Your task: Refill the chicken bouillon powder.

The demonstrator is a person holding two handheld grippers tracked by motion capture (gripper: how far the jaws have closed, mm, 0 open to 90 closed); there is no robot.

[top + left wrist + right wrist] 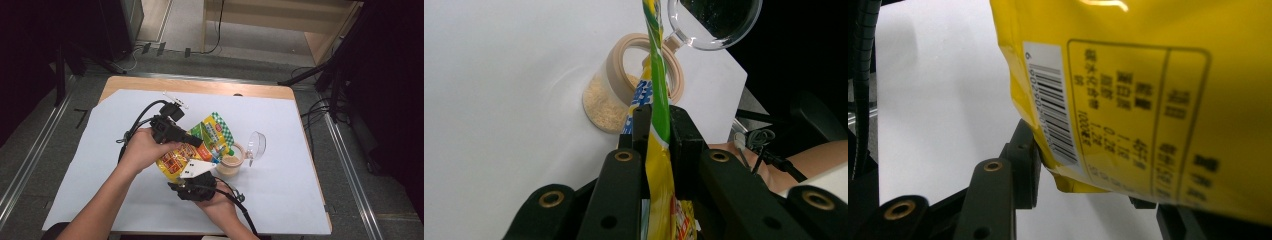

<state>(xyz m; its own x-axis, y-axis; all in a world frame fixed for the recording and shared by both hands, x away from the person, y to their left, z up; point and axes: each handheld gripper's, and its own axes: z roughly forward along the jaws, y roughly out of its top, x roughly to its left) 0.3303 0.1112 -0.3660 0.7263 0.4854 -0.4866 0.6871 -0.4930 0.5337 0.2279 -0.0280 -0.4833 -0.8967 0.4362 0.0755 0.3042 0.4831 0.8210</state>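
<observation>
the yellow and green pouch (200, 145) sits up off the surface between my two claws, its green checked top corner tipped toward the open jar (231, 164) just beside it. my left claw (197, 141) has pinched flat on the pouch's thin edge, the jaws nearly together with only the film between them; in the left gripper view that edge (659, 115) runs straight up over the jar's tan rim (616, 55). my right claw (192, 176) grips the pouch's lower end, jaws about half spread around the fuller part of the bag; in the right gripper view the barcode side (1128, 100) bulges between them. the jar already has a layer of pale granules in its bottom, and its clear lid (256, 145) hangs open on the far side. i judge i'm partway through pouring: the pouch is lifted, aimed and held at both ends, some contents are in, and what's left is to tip out more, set the pouch down and close the lid. i can't tell whether anything is flowing right now. the surface (300, 200) is a white sheet over a wooden top. around it are a grey floor, metal rails, loose cables, dark stands and a pale wooden frame at the back.
</observation>
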